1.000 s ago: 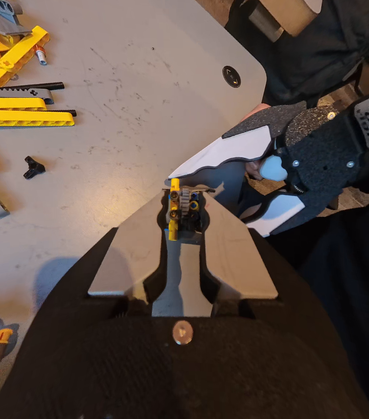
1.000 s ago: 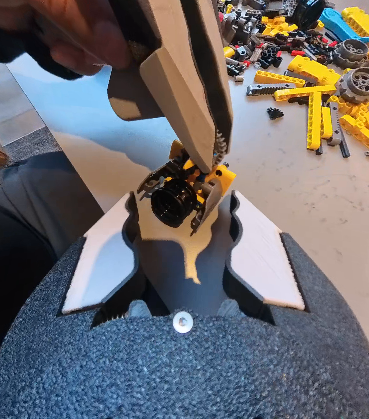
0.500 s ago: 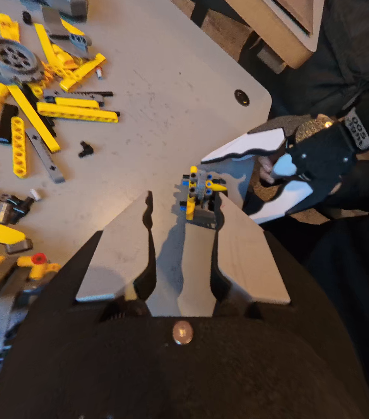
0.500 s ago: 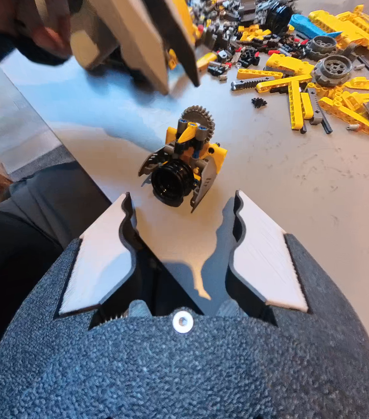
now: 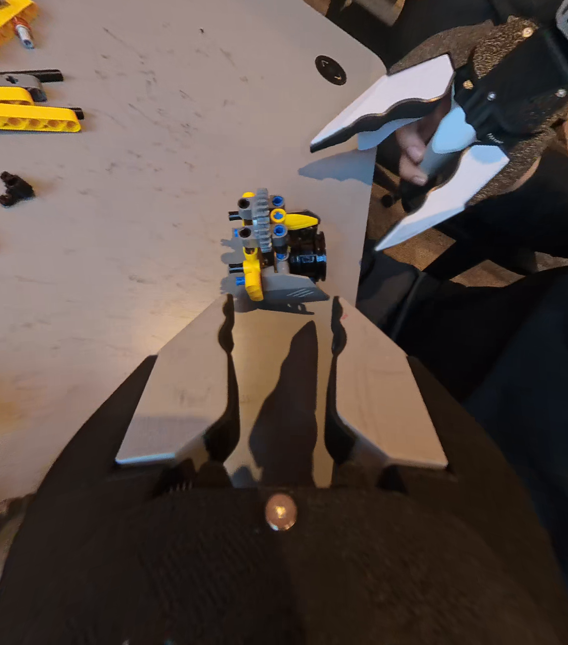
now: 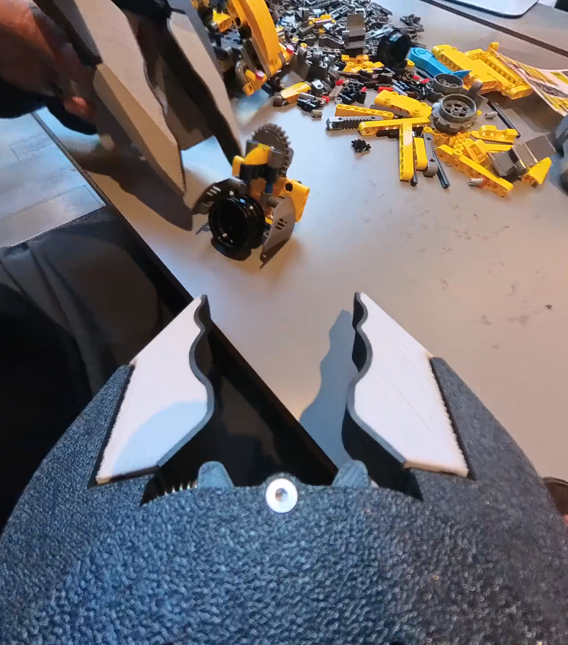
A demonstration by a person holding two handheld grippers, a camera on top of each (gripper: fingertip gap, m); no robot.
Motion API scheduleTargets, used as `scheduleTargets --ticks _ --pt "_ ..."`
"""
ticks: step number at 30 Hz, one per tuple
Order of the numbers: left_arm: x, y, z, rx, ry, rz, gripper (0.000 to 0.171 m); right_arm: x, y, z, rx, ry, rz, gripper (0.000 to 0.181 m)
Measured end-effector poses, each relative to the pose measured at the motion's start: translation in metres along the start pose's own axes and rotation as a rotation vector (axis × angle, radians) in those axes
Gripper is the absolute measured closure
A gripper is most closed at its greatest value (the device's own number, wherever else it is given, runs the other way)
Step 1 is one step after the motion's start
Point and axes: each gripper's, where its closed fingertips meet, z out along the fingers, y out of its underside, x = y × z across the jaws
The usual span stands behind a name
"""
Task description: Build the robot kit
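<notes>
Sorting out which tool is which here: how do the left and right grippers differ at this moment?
The left gripper has beige-grey fingers on a black body; the right gripper has white fingers on a speckled dark body. The left gripper's tips sit just short of the small yellow-and-grey brick assembly; the right gripper hangs at the table edge, farther from it. Both are open and hold nothing.
</notes>
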Motion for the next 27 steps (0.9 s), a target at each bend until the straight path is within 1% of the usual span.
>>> scheduleTargets --ticks 3,5,7,8,11,13,16,18,19,21,24,27 --pt "0.007 0.003 0.001 0.013 0.017 -0.013 0.117 0.011 0.006 -0.005 -0.014 0.049 -0.026 0.099" --pt "0.007 0.009 -0.003 0.006 -0.014 -0.022 0.116 0.019 0.01 -0.011 -0.021 0.085 -0.052 0.099" --pt "0.006 0.014 -0.012 0.024 -0.053 -0.026 0.116 0.026 0.012 -0.018 -0.01 0.105 -0.074 0.105" --pt "0.007 0.017 -0.017 0.038 -0.076 -0.03 0.116 0.03 0.012 -0.02 -0.001 0.111 -0.076 0.105" --pt "0.008 0.026 -0.027 0.098 -0.164 -0.024 0.112 0.036 0.006 -0.026 0.055 0.098 -0.067 0.104" --pt "0.009 0.028 -0.03 0.155 -0.236 -0.008 0.111 0.036 -0.006 -0.03 0.13 0.079 -0.058 0.106" --pt "0.014 0.029 -0.035 0.251 -0.333 0.047 0.11 0.03 -0.014 -0.034 0.241 0.018 -0.01 0.107" --pt "0.023 0.03 -0.034 0.295 -0.347 0.091 0.11 0.024 -0.015 -0.034 0.295 -0.036 0.042 0.107" --pt "0.027 0.033 -0.032 0.292 -0.345 0.121 0.109 0.022 -0.015 -0.035 0.318 -0.055 0.067 0.106" --pt "0.027 0.038 -0.03 0.275 -0.388 0.178 0.107 0.022 -0.021 -0.038 0.371 -0.076 0.106 0.106" --pt "0.034 0.033 -0.033 0.306 -0.413 0.238 0.103 0.022 -0.026 -0.04 0.406 -0.063 0.087 0.103" --pt "0.033 0.028 -0.04 0.333 -0.487 0.287 0.088 0.024 -0.023 -0.037 0.379 0.001 0.035 0.1"
